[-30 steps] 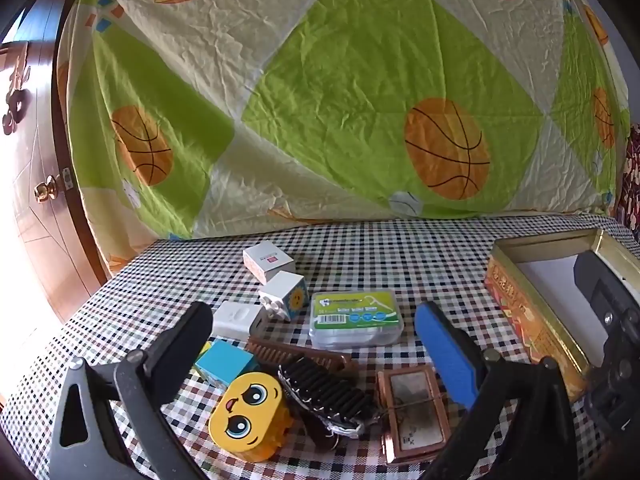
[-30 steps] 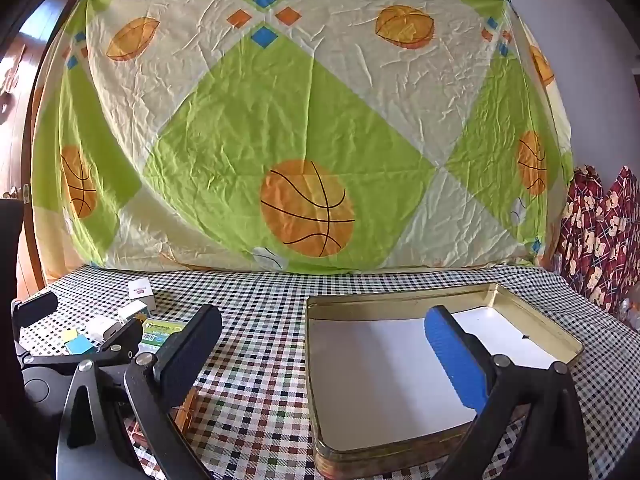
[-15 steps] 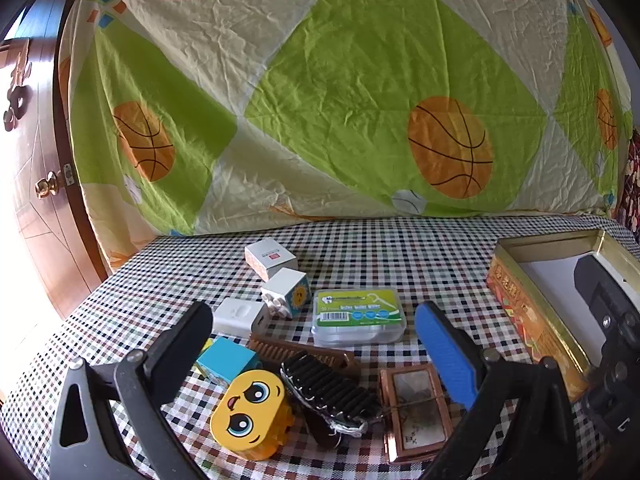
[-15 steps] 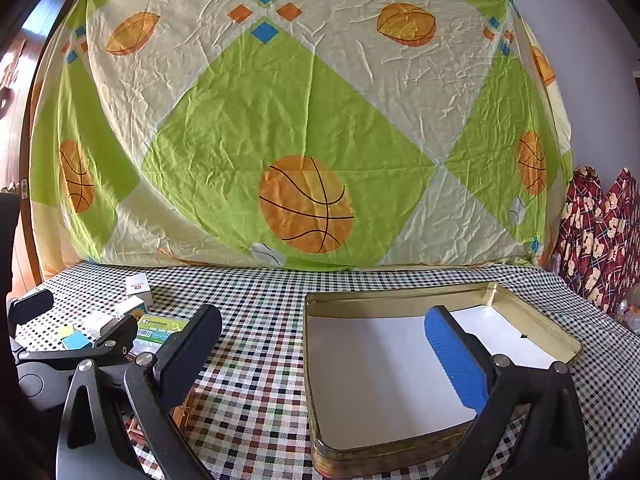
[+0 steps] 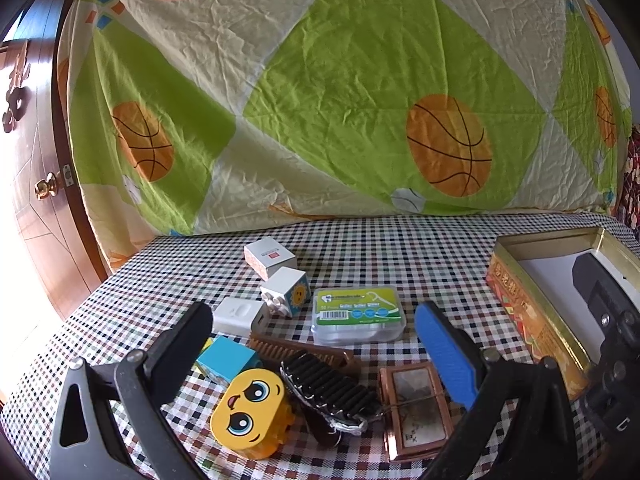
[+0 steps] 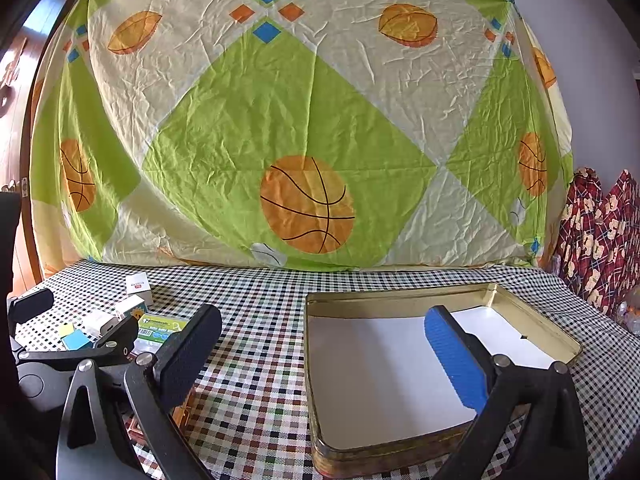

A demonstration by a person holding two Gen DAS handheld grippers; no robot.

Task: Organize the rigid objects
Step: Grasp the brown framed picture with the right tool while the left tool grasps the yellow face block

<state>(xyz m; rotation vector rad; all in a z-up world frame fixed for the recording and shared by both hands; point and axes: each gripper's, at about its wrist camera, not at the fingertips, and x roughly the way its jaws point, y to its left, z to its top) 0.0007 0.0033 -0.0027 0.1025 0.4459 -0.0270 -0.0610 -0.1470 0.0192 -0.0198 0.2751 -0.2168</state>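
Note:
In the left wrist view my left gripper (image 5: pixel 316 344) is open and empty above a cluster of small objects: a yellow face block (image 5: pixel 248 410), a black comb (image 5: pixel 330 390), a brown comb (image 5: pixel 304 350), a copper-framed mirror (image 5: pixel 416 408), a blue cube (image 5: pixel 226 362), a white charger (image 5: pixel 236 316), a floss-pick box (image 5: pixel 356 314), a sun block (image 5: pixel 288 290) and a small white box (image 5: pixel 270 258). In the right wrist view my right gripper (image 6: pixel 324 352) is open and empty over the near left part of the gold tin (image 6: pixel 400 298), whose white bottom is bare.
The checked tablecloth (image 6: pixel 256 300) covers the table. A green basketball sheet (image 6: pixel 280 140) hangs behind. A wooden door (image 5: pixel 36 184) stands at the left. The tin's side (image 5: pixel 536 320) shows at the right of the left wrist view. Patterned red fabric (image 6: pixel 600 224) lies far right.
The left wrist view has shifted slightly; the objects sit a little higher and to the right in frame. The right gripper has barely moved. Both stay open.

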